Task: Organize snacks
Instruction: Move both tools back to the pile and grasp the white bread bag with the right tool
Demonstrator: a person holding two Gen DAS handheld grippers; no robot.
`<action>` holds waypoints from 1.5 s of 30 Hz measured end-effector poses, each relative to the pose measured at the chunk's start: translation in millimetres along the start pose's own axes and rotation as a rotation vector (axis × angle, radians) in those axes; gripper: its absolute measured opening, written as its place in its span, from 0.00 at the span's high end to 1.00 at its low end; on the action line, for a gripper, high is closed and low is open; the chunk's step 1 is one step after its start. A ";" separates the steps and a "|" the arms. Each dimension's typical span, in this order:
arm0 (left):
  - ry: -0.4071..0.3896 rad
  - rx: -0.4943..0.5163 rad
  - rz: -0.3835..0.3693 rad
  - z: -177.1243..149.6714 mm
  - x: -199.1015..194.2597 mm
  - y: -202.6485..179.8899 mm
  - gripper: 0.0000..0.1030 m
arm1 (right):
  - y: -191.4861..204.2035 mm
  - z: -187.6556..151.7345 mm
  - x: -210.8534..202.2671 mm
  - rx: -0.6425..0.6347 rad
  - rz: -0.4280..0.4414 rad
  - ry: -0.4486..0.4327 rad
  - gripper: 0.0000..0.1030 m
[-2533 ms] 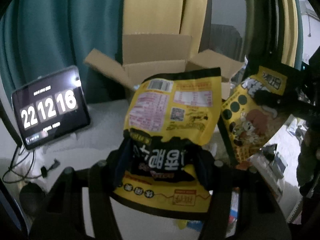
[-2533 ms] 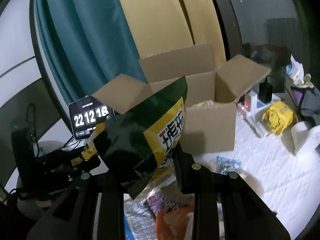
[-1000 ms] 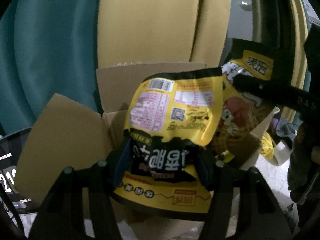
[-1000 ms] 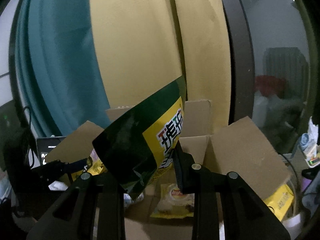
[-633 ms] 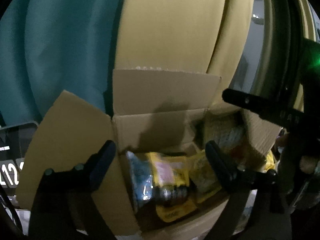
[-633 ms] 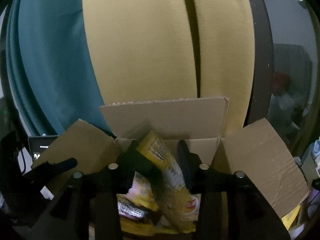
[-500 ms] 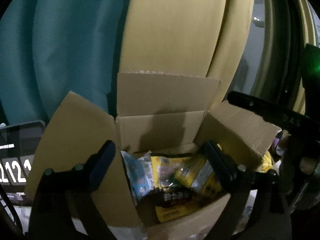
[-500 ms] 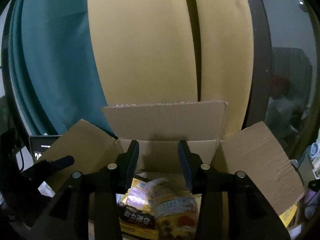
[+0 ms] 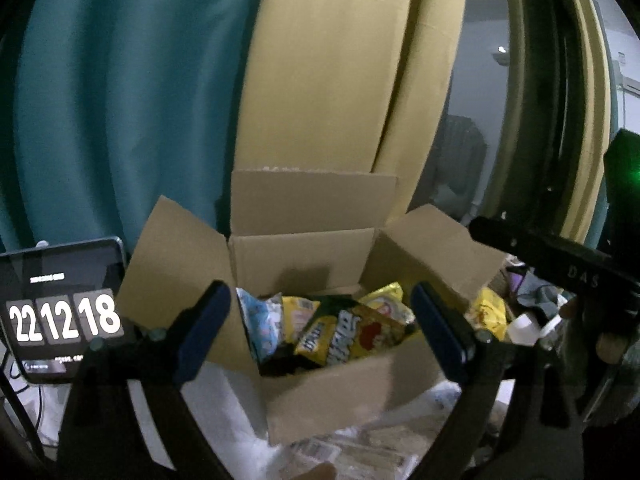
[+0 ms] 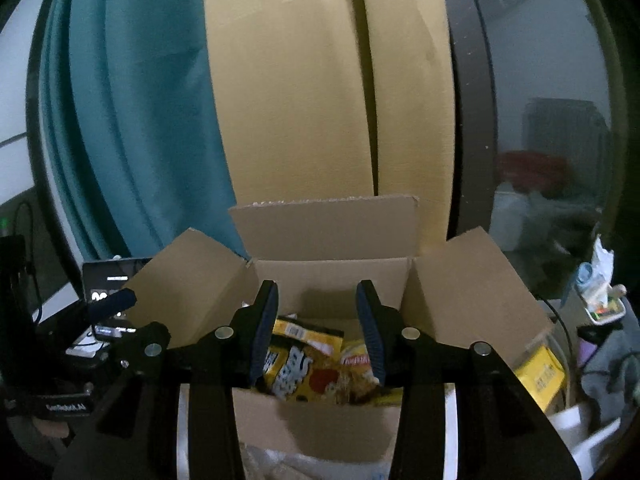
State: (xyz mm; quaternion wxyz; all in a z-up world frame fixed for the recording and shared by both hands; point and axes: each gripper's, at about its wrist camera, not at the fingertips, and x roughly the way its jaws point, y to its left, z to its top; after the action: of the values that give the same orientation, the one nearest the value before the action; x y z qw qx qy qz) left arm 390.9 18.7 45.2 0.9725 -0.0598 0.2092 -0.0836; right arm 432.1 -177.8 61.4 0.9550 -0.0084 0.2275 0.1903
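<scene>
An open cardboard box (image 9: 304, 256) stands on the white table with its flaps spread; it also shows in the right wrist view (image 10: 332, 272). Inside lie several snack bags: a yellow and black bag (image 9: 348, 338), a light blue bag (image 9: 262, 320) and a yellow chips bag (image 9: 386, 298). The yellow and black bag (image 10: 304, 374) also shows in the right wrist view. My left gripper (image 9: 320, 324) is open and empty, in front of the box. My right gripper (image 10: 318, 330) is open and empty above the box's front wall.
A tablet clock (image 9: 60, 316) reading 22 12 18 stands left of the box. Teal and yellow curtains (image 9: 320, 80) hang behind. More snack packets (image 9: 352, 452) lie on the table in front of the box. A yellow object (image 10: 538, 376) lies to the right.
Both grippers carried yellow snack bags over the box, opened and dropped them in. Since then both have drawn back a little from the box and stay open and empty.
</scene>
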 end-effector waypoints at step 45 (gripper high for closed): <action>0.173 -0.012 -0.009 -158.8 -118.4 -38.1 0.10 | -1.3 -175.1 -152.5 0.105 -0.022 0.164 0.46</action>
State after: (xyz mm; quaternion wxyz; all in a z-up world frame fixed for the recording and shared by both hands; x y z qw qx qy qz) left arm 213.1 -9.3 -45.8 0.9500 -0.0593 0.2925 -0.0915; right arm 231.4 -251.7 -28.8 0.9343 0.0238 0.3143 0.1663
